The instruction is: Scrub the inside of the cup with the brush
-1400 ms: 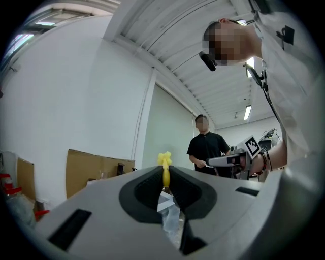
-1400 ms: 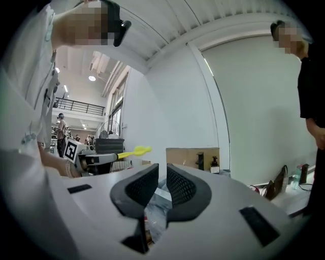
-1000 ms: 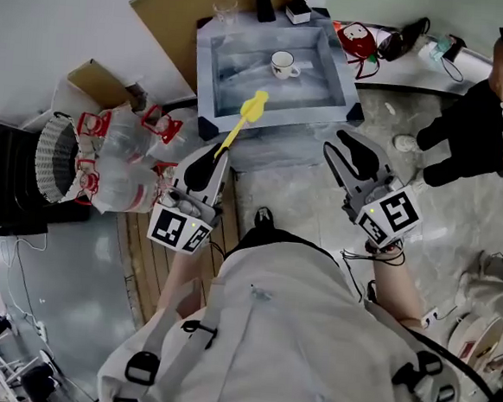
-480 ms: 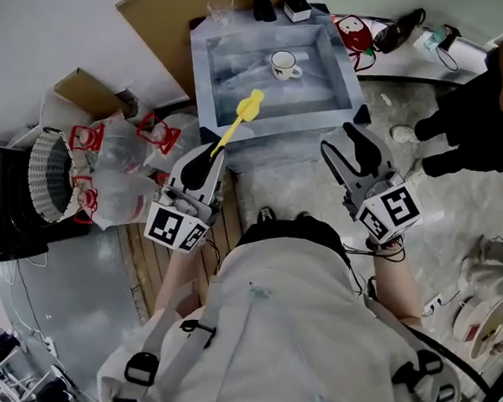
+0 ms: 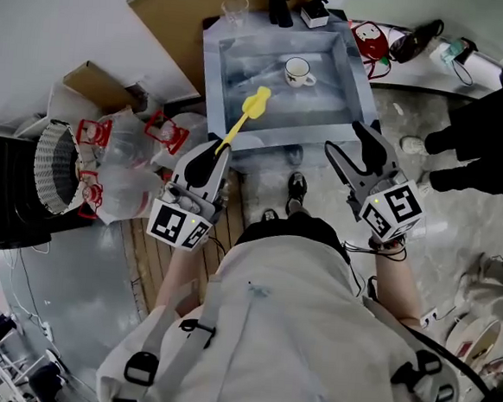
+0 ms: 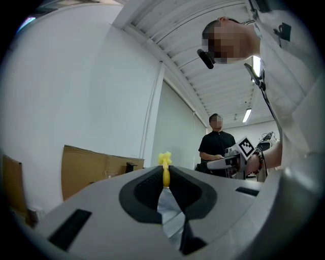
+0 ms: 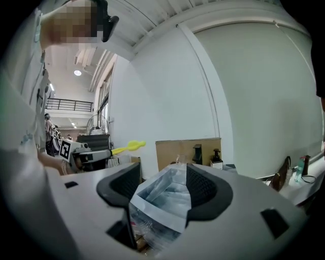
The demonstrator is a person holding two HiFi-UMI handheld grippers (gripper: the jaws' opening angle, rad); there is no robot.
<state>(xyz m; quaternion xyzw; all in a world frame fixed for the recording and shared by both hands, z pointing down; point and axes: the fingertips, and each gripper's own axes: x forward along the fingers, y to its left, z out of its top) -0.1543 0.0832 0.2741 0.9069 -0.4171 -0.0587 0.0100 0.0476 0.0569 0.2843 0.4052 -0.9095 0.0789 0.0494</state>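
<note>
Right, the cup (image 5: 298, 70) is sitting upright in the basin (image 5: 211, 84), close to its far edge, handle pointing toward the right edge. You're clamping the yellow brush (image 5: 243, 121) by its handle end in the left gripper (image 5: 219, 152), with the head reaching over the basin's near edge. The right gripper (image 5: 344, 135) is carrying nothing; its jaws have just been opening wide. I'd judge you're best pinning the cup by its rim or handle with the right before feeding the brush head in. Neither gripper view is showing the cup. Its inside isn't reading clearly, nor is any water in the basin.
</note>
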